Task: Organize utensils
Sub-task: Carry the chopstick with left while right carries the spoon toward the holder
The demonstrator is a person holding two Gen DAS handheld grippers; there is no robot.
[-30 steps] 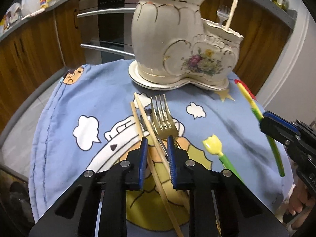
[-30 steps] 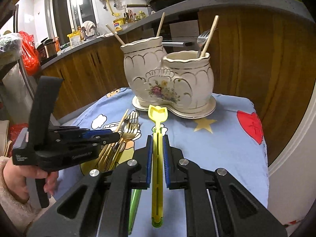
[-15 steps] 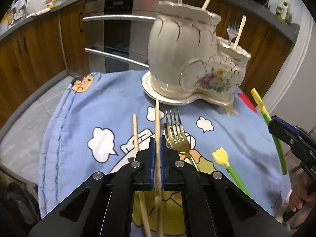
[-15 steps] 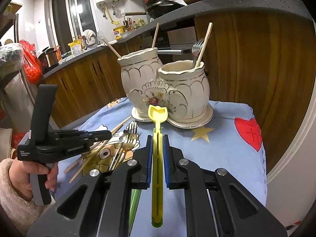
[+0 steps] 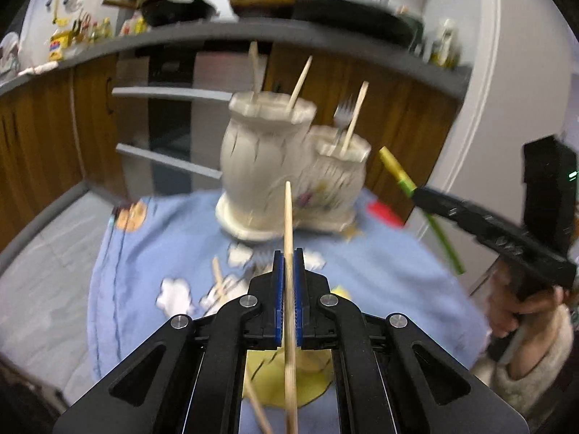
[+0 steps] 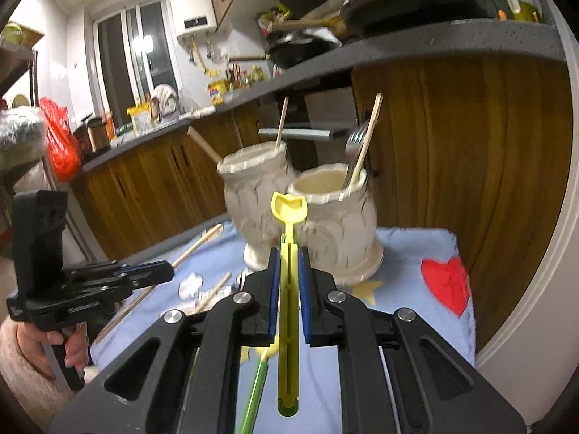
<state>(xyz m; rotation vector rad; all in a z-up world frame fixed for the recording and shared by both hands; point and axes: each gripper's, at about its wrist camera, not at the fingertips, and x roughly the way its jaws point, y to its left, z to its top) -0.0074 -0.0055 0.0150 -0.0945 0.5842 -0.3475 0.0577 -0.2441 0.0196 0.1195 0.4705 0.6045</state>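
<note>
My left gripper [image 5: 288, 256] is shut on a wooden chopstick [image 5: 288, 217] and holds it up above the blue cloth, tip toward the cream double-pot ceramic holder [image 5: 267, 166]. My right gripper [image 6: 288, 253] is shut on a yellow plastic utensil with a tulip-shaped head [image 6: 288, 209], raised in front of the holder [image 6: 336, 224]. The holder has chopsticks in the tall pot and a fork [image 6: 354, 144] with a chopstick in the low pot. Another chopstick [image 5: 218, 275] lies on the cloth. The left gripper also shows in the right wrist view [image 6: 159, 275].
The blue cartoon tablecloth [image 5: 163, 238] covers a small round table. Wooden cabinets [image 6: 463, 166] and a dark counter stand close behind the holder. A green-handled utensil [image 6: 253, 401] lies under my right gripper. The right gripper shows at right in the left wrist view [image 5: 419, 195].
My left gripper shut on the chopstick and lifted it off the cloth. Both grippers have risen and now look at the holder from higher up.
</note>
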